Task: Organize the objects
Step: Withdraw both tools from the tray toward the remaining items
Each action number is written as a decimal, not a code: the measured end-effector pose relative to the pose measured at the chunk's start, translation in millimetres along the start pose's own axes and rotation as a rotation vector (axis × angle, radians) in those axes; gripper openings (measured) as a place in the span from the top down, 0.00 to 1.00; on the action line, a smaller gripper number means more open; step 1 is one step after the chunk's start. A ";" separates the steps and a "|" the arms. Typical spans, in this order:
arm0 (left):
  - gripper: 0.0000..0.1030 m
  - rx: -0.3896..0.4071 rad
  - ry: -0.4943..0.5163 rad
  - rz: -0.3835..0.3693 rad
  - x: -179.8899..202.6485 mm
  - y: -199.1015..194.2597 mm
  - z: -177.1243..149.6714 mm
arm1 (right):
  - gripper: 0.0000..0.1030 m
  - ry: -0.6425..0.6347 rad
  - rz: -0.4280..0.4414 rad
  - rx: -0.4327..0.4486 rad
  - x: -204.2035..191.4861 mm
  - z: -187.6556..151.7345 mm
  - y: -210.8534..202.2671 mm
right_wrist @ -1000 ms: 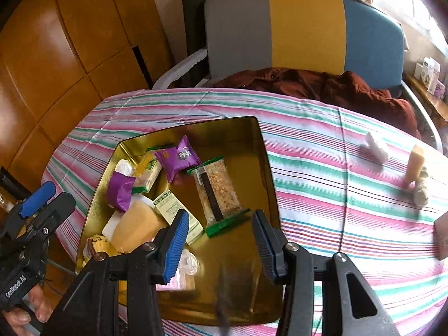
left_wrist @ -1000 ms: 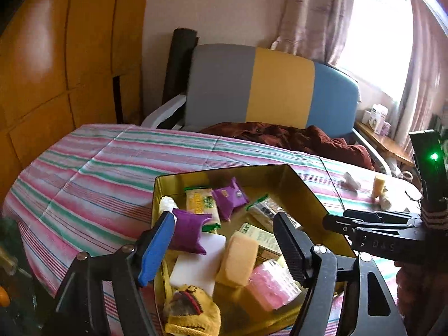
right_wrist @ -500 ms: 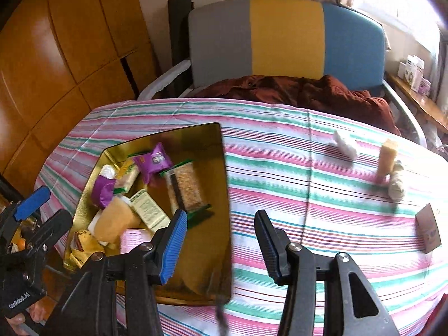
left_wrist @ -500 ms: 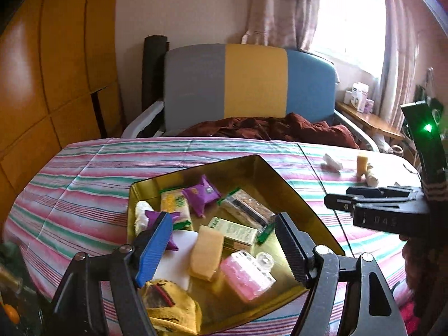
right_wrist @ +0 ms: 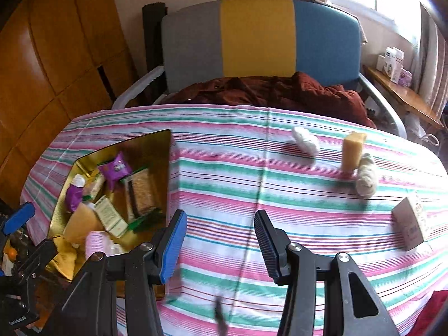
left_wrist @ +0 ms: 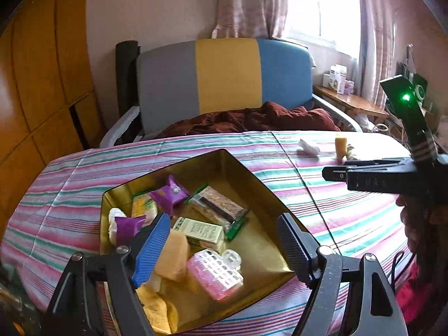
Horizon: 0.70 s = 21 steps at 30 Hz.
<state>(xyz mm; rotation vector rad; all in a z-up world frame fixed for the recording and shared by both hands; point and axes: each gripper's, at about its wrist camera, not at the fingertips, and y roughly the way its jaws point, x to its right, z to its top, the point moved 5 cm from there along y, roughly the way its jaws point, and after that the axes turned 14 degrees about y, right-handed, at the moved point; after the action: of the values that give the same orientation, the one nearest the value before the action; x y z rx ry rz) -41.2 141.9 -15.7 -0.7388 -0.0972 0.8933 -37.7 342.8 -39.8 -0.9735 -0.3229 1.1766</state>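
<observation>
The only lettering close to readable is pale embossed marks on the side of the right gripper (left_wrist: pixel 386 180), and they stay too blurred to spell. The green-and-cream box (left_wrist: pixel 203 231) in the gold tray (left_wrist: pixel 252 173) carries print too small to read.

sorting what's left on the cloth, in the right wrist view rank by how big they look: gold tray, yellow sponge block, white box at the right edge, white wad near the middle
1. gold tray, by far the largest.
2. white box, though it lies nearer the camera.
3. yellow sponge block.
4. white wad, close to the sponge in apparent size, so that order is unsure.
</observation>
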 end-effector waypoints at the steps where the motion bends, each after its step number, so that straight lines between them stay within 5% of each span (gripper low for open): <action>1: 0.23 0.000 0.006 -0.003 2.2 0.5 1.3 | 0.51 0.003 -0.008 0.003 5.9 2.5 -0.4; 15: 0.22 -0.014 0.082 -0.025 27.9 15.0 18.3 | 0.51 0.083 -0.181 0.062 117.6 40.1 12.3; 21: 0.22 -0.041 0.107 -0.046 39.4 29.5 24.6 | 0.51 0.296 -0.223 0.026 187.1 30.9 33.5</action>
<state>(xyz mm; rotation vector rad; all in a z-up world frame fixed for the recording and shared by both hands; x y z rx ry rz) -45.0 196.1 -24.1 -0.8187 -0.0377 0.8080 -5.5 524.0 -96.5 -1.0441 -0.1733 0.8198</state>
